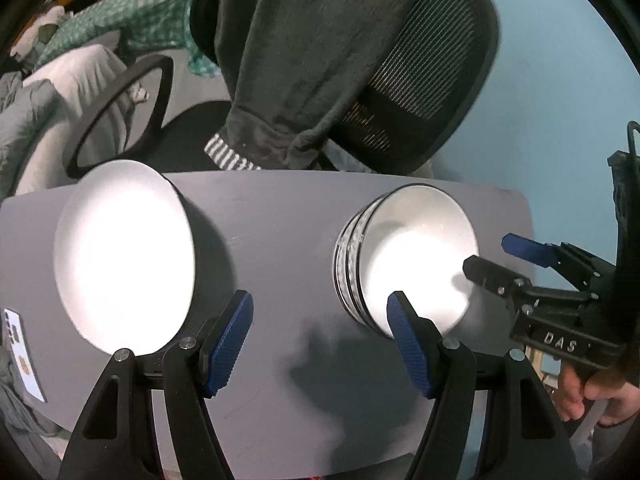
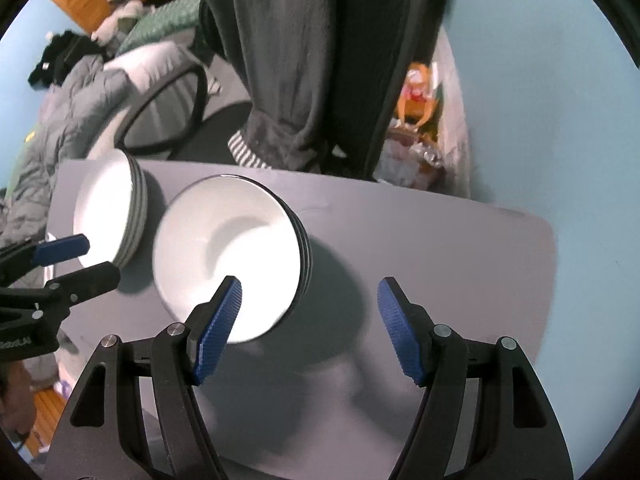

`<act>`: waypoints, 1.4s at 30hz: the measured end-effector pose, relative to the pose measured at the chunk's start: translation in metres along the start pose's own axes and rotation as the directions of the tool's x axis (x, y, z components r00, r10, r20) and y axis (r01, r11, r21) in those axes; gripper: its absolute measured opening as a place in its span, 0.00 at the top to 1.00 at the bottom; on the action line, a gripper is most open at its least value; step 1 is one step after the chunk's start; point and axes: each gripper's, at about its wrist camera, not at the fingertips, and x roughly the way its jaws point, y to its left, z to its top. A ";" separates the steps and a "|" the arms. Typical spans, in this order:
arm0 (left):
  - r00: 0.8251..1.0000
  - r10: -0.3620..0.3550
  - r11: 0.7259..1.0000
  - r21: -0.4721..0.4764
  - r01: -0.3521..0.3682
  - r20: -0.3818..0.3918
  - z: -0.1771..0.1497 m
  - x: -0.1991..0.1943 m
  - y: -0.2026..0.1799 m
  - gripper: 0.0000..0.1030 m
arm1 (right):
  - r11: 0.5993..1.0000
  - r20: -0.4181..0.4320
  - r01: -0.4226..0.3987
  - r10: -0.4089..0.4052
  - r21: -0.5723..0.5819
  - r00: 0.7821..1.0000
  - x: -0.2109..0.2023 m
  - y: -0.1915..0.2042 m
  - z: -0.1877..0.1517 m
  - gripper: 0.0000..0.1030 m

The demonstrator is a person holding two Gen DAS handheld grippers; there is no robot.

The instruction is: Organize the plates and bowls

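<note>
Two stacks on grey worktop (image 1: 280, 216): plates (image 1: 124, 256) far left, bowls (image 1: 412, 260) to the right, well apart with bare surface between.

Left gripper (image 1: 320, 344) pointing steeply down over the gap between stacks. Jaws spread wide, nothing between them. Left pad overlaps near edge of plates in its own view, right pad overlaps near rim of bowls; contact not confirmed, looks above both.

Right gripper (image 2: 310, 332) also pitched steeply down, jaws spread, empty. Left pad in front of near rim of bowls (image 2: 228, 252) in its own view, right pad over bare worktop (image 2: 440, 248) to the right. Rim of the top bowl not between the pads. From the left wrist view, right gripper (image 1: 486, 254) comes in from the right, one black finger (image 1: 480, 270) reaching over the bowl interior, the blue-padded one outside the rim. Hand (image 1: 592, 392) on its handle at lower right.

Plates (image 2: 104, 208): white, glossy, flat, dark ribbed edges, several stacked. Bowls: white inside, dark-banded rims, nested, deeper. Pads blue, ribbed; gripper bodies black plastic with metal pins. Worktop matte, rounded corners.

Behind worktop: mesh-back office chair (image 1: 432, 80) with grey fleece garment (image 1: 312, 60) draped over it.
</note>
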 end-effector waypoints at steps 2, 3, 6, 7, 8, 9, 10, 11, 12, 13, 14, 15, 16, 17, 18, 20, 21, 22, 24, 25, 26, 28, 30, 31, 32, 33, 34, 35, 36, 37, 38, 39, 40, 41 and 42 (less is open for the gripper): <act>1.000 -0.007 1.000 -0.016 0.006 -0.021 0.006 0.014 0.001 0.31 | 1.000 -0.034 -0.018 0.017 -0.015 0.999 0.013 -0.002 0.005 0.32; 1.000 -0.005 1.000 -0.022 0.004 -0.029 0.008 0.019 0.002 0.31 | 1.000 -0.041 -0.018 0.017 -0.018 0.999 0.016 -0.003 0.005 0.32; 0.999 0.001 1.000 -0.029 -0.002 -0.049 0.012 0.032 0.002 0.31 | 0.999 -0.074 -0.021 0.019 -0.033 0.997 0.030 -0.006 0.009 0.32; 0.998 0.002 1.000 -0.030 -0.004 -0.055 0.013 0.036 0.002 0.31 | 0.999 -0.080 -0.022 0.019 -0.035 0.997 0.033 -0.007 0.010 0.32; 0.998 0.003 0.999 -0.032 -0.005 -0.064 0.014 0.040 0.003 0.31 | 0.999 -0.084 -0.034 0.030 -0.039 0.996 0.035 -0.007 0.011 0.32; 0.998 0.005 0.999 -0.034 -0.008 -0.068 0.014 0.043 0.003 0.31 | 0.998 -0.090 -0.043 0.039 -0.039 0.995 0.037 -0.009 0.013 0.32; 0.998 0.005 0.999 -0.037 -0.008 -0.070 0.014 0.046 0.003 0.31 | 0.998 -0.102 -0.047 0.043 -0.037 0.994 0.041 -0.009 0.014 0.32; 0.997 0.005 0.999 -0.038 -0.008 -0.072 0.015 0.048 0.003 0.31 | 0.998 -0.110 -0.047 0.043 -0.037 0.993 0.044 -0.010 0.015 0.32; 0.997 0.008 0.999 -0.038 -0.011 -0.077 0.016 0.051 0.003 0.31 | 0.998 -0.112 -0.050 0.045 -0.042 0.993 0.046 -0.009 0.016 0.32; 0.997 0.009 0.999 -0.035 -0.012 -0.081 0.016 0.055 0.002 0.31 | 0.997 -0.113 -0.053 0.048 -0.048 0.992 0.047 -0.008 0.016 0.32; 0.996 0.012 0.999 -0.030 -0.015 -0.085 0.017 0.058 0.001 0.31 | 0.997 -0.116 -0.054 0.048 -0.054 0.992 0.048 -0.007 0.017 0.32; 0.996 0.017 0.999 -0.027 -0.020 -0.087 0.017 0.059 0.000 0.31 | 0.997 -0.116 -0.055 0.048 -0.056 0.992 0.050 -0.008 0.019 0.32; 0.996 0.020 1.000 -0.022 -0.022 -0.088 0.017 0.061 -0.001 0.31 | 0.997 -0.117 -0.057 0.050 -0.060 0.992 0.052 -0.007 0.019 0.32; 0.996 0.021 1.000 -0.017 -0.023 -0.088 0.017 0.063 -0.002 0.31 | 0.996 -0.118 -0.061 0.053 -0.064 0.992 0.053 -0.007 0.019 0.32; 0.996 0.022 1.000 -0.016 -0.023 -0.088 0.018 0.065 -0.002 0.31 | 0.996 -0.120 -0.064 0.056 -0.067 0.991 0.054 -0.006 0.020 0.32; 0.995 0.022 1.000 -0.016 -0.024 -0.094 0.019 0.069 -0.003 0.31 | 0.995 -0.124 -0.067 0.057 -0.071 0.991 0.056 -0.006 0.021 0.32; 0.995 0.018 1.000 -0.017 -0.020 -0.098 0.019 0.070 -0.003 0.31 | 0.995 -0.125 -0.068 0.059 -0.075 0.990 0.057 -0.006 0.023 0.32; 0.995 0.007 1.000 -0.021 -0.009 -0.098 0.020 0.072 -0.003 0.31 | 0.994 -0.126 -0.070 0.060 -0.079 0.990 0.058 -0.005 0.023 0.32; 0.996 -0.012 0.999 -0.031 0.009 -0.094 0.021 0.072 -0.003 0.32 | 0.994 -0.136 -0.070 0.057 -0.087 0.989 0.061 -0.005 0.025 0.32; 0.995 -0.019 0.999 -0.035 0.016 -0.096 0.021 0.073 -0.002 0.31 | 0.994 -0.134 -0.074 0.063 -0.083 0.989 0.061 -0.006 0.025 0.32; 0.995 -0.027 0.999 -0.042 0.023 -0.099 0.022 0.074 -0.001 0.31 | 0.993 -0.137 -0.084 0.073 -0.079 0.988 0.061 -0.007 0.026 0.33; 0.993 -0.050 0.997 -0.064 0.043 -0.109 0.023 0.076 0.001 0.31 | 0.992 -0.142 -0.097 0.086 -0.074 0.986 0.062 -0.008 0.027 0.35; 0.990 -0.074 0.995 -0.074 0.066 -0.118 0.023 0.076 0.002 0.34 | 0.990 -0.152 -0.119 0.107 -0.070 0.983 0.063 -0.008 0.027 0.40; 0.989 -0.086 0.994 -0.076 0.077 -0.118 0.023 0.076 0.002 0.38 | 0.989 -0.159 -0.133 0.121 -0.067 0.980 0.064 -0.009 0.027 0.44; 0.988 -0.099 0.993 -0.078 0.090 -0.120 0.023 0.075 0.002 0.41 | 0.987 -0.164 -0.145 0.133 -0.064 0.978 0.064 -0.008 0.027 0.49; 0.986 -0.116 0.991 -0.080 0.106 -0.122 0.022 0.075 0.001 0.48 | 0.986 -0.165 -0.151 0.139 -0.064 0.976 0.063 -0.007 0.026 0.52; 0.983 -0.131 0.989 -0.079 0.122 -0.125 0.022 0.074 0.000 0.54 | 0.985 -0.171 -0.160 0.147 -0.067 0.974 0.063 -0.006 0.026 0.57; 0.982 -0.141 0.988 -0.078 0.132 -0.125 0.021 0.073 -0.001 0.57 | 0.984 -0.175 -0.164 0.150 -0.069 0.973 0.063 -0.004 0.025 0.61; 0.981 -0.147 0.987 -0.076 0.138 -0.126 0.021 0.073 -0.002 0.63 | 0.983 -0.179 -0.172 0.157 -0.071 0.971 0.063 -0.002 0.025 0.63; 0.980 -0.159 0.986 -0.076 0.150 -0.124 0.021 0.072 -0.003 0.68 | 0.982 -0.183 -0.176 0.160 -0.073 0.970 0.062 0.000 0.025 0.67; 0.979 -0.161 0.986 -0.074 0.152 -0.123 0.020 0.072 -0.004 0.69 | 0.983 -0.182 -0.167 0.151 -0.081 0.972 0.062 0.002 0.024 0.66; 0.980 -0.157 0.986 -0.072 0.149 -0.123 0.020 0.071 -0.004 0.69 | 0.983 -0.183 -0.164 0.147 -0.082 0.972 0.062 0.002 0.025 0.66; 0.981 -0.152 0.987 -0.070 0.145 -0.122 0.020 0.070 -0.006 0.69 | 0.984 -0.185 -0.160 0.143 -0.082 0.972 0.062 0.004 0.025 0.66; 0.982 -0.146 0.988 -0.065 0.139 -0.119 0.020 0.069 -0.007 0.69 | 0.985 -0.186 -0.156 0.139 -0.078 0.973 0.062 0.004 0.025 0.66; 0.984 -0.138 0.990 -0.057 0.132 -0.114 0.019 0.068 -0.008 0.70 | 0.985 -0.187 -0.150 0.133 -0.080 0.973 0.062 0.005 0.025 0.66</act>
